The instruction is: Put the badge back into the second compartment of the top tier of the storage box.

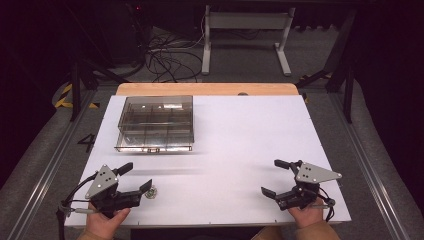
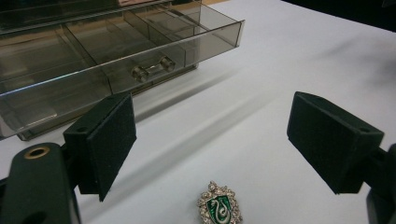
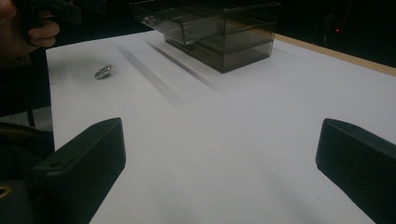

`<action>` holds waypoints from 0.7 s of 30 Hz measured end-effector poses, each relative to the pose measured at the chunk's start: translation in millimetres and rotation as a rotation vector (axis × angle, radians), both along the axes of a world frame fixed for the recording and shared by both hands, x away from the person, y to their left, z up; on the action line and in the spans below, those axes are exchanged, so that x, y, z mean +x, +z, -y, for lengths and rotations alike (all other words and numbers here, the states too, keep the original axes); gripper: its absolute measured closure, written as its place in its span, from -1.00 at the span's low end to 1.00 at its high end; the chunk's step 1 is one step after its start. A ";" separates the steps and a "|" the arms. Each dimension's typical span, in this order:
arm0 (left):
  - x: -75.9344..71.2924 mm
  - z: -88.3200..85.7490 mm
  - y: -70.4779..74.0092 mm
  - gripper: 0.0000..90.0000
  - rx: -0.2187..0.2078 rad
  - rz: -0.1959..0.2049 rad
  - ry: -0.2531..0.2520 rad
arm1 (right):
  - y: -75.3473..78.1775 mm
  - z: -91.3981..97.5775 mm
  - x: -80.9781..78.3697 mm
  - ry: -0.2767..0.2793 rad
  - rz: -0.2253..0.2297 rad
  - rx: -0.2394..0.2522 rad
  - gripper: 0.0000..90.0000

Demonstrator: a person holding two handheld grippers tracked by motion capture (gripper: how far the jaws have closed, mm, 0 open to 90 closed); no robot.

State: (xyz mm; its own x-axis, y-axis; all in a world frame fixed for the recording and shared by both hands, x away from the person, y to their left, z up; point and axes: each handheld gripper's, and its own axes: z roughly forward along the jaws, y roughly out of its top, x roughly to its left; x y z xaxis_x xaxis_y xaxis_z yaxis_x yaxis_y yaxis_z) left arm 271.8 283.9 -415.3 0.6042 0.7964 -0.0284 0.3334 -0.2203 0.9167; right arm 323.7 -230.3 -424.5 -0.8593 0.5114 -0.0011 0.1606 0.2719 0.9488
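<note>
Left hand-held gripper [image 1: 135, 177] hangs wide open over the brooch [image 2: 220, 207], holding nothing; the brooch lies flat on the white desk [image 1: 240, 145] just in front of its jaws, a little nearer the left pad. As I judge it, the step in hand is picking the brooch up for the open drawer [image 2: 112, 56] of the clear box [image 1: 156, 122]. To do it well, centre the jaws over the brooch, lower until the pads nearly touch the desk, then close slowly on its narrow edges, since so thin and flat a piece could slip or flip. Right hand-held gripper [image 1: 272, 177] rests well apart, equally open and empty.
</note>
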 end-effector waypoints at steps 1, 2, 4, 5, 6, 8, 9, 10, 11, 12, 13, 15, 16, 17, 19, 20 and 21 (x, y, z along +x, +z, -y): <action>2.5 0.9 -0.6 -0.63 -0.001 -0.005 0.003 | -0.1 0.0 0.0 0.000 0.000 0.000 -0.95; 3.4 1.2 -0.9 -0.63 -0.004 -0.013 0.001 | -0.2 0.0 0.0 0.000 -0.001 0.000 -0.95; 5.7 2.0 -1.1 -0.63 -0.008 -0.019 0.000 | -0.3 0.1 0.0 -0.001 -0.003 -0.001 -0.95; 6.9 2.0 -0.8 -0.63 -0.004 -0.018 0.001 | -0.4 0.1 0.1 0.000 -0.004 -0.001 -0.95; 8.0 2.5 -0.7 -0.63 -0.009 -0.021 0.000 | -0.5 0.1 0.1 -0.001 -0.005 -0.002 -0.95; 9.8 3.0 -0.6 -0.63 -0.011 -0.026 -0.003 | -0.7 0.1 0.2 -0.001 -0.006 -0.002 -0.95; 10.8 3.5 -0.8 -0.62 -0.011 -0.028 0.000 | -0.8 0.1 0.2 -0.001 -0.006 -0.002 -0.95; 11.6 3.7 -1.1 -0.62 -0.010 -0.034 -0.001 | -0.8 0.0 0.3 -0.001 -0.006 -0.003 -0.95; 12.4 4.1 -1.3 -0.62 -0.013 -0.039 0.000 | -0.8 0.0 0.4 -0.001 -0.007 -0.002 -0.95; 12.4 4.1 -1.3 -0.62 -0.013 -0.039 0.000 | -0.9 -0.1 0.4 0.000 -0.008 -0.002 -0.95; 13.9 4.4 -1.2 -0.62 -0.012 -0.042 0.000 | -1.1 -0.2 0.6 0.000 -0.007 -0.001 -0.95; 14.9 5.0 -0.9 -0.62 -0.013 -0.047 0.000 | -1.4 -0.3 0.9 0.001 -0.008 -0.004 -0.95; 15.6 5.2 -0.7 -0.62 -0.011 -0.046 0.000 | -1.6 -0.5 1.0 0.001 -0.009 -0.004 -0.95; 16.3 5.5 -0.7 -0.62 -0.010 -0.047 0.000 | -1.6 -0.5 1.1 0.001 -0.009 -0.004 -0.95; 17.0 5.8 -0.7 -0.61 -0.008 -0.048 0.001 | -1.8 -0.6 1.5 0.000 -0.010 -0.004 -0.95; 17.5 6.5 -1.0 -0.61 -0.010 -0.053 0.000 | -1.9 -0.7 1.7 0.000 -0.011 -0.004 -0.95; 19.4 7.5 -1.7 -0.61 0.001 -0.056 -0.004 | -2.0 -0.8 1.9 0.000 -0.011 -0.004 -0.95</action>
State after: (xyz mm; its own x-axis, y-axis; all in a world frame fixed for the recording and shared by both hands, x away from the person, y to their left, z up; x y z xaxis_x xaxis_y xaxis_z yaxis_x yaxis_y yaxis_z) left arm 291.2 276.3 -416.9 0.6045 0.7942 -0.0614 0.3833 -0.2224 0.8965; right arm 325.6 -229.5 -426.5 -0.8595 0.5112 0.0060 0.1709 0.2762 0.9458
